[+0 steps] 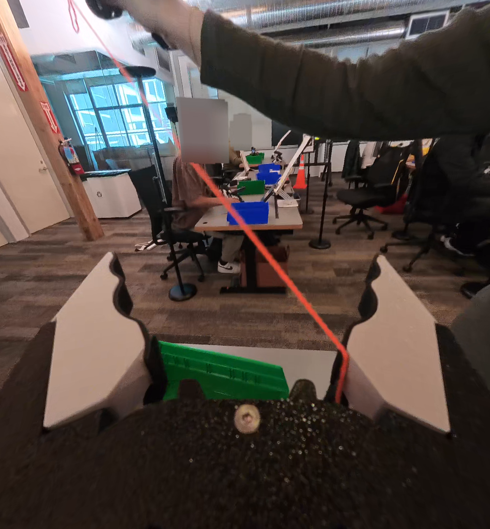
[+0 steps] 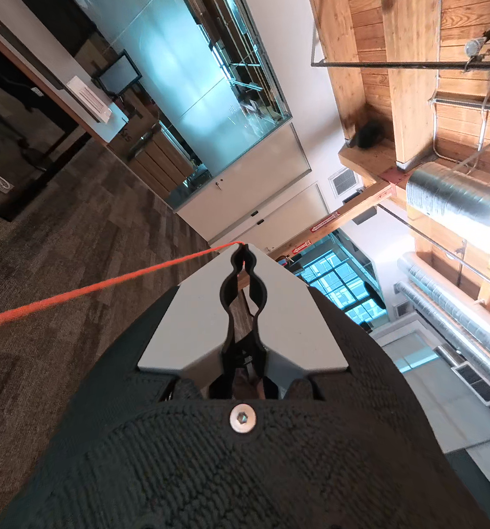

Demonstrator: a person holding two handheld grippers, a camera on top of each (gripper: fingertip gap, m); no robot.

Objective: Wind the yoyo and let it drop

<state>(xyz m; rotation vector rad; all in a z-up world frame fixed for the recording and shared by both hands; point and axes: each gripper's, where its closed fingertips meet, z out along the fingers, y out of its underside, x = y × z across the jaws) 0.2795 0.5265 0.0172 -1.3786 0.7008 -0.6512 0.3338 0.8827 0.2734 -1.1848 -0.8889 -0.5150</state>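
An orange yoyo string [image 1: 255, 243] runs taut from the top left down to the inner side of my left gripper's right finger [image 1: 392, 337], where it bends and drops behind the gripper body. The yoyo itself is hidden. My left gripper [image 1: 246, 257] is open, jaws wide apart, with nothing between them. My right gripper [image 2: 242, 247] is raised and tilted toward the ceiling, shut on the string's end [image 2: 95, 289] at its fingertips. It also shows in the left wrist view [image 1: 103, 10], held high by a hand with a dark green sleeve [image 1: 352, 86].
A green bin [image 1: 223, 372] sits on a white table [image 1: 309, 360] just below my left gripper. Ahead, a person sits at a desk [image 1: 283, 220] with blue bins [image 1: 249, 213]. Office chairs [image 1: 364, 197], a stanchion [image 1: 321, 240] and a wooden post [image 1: 66, 177] stand on the carpet.
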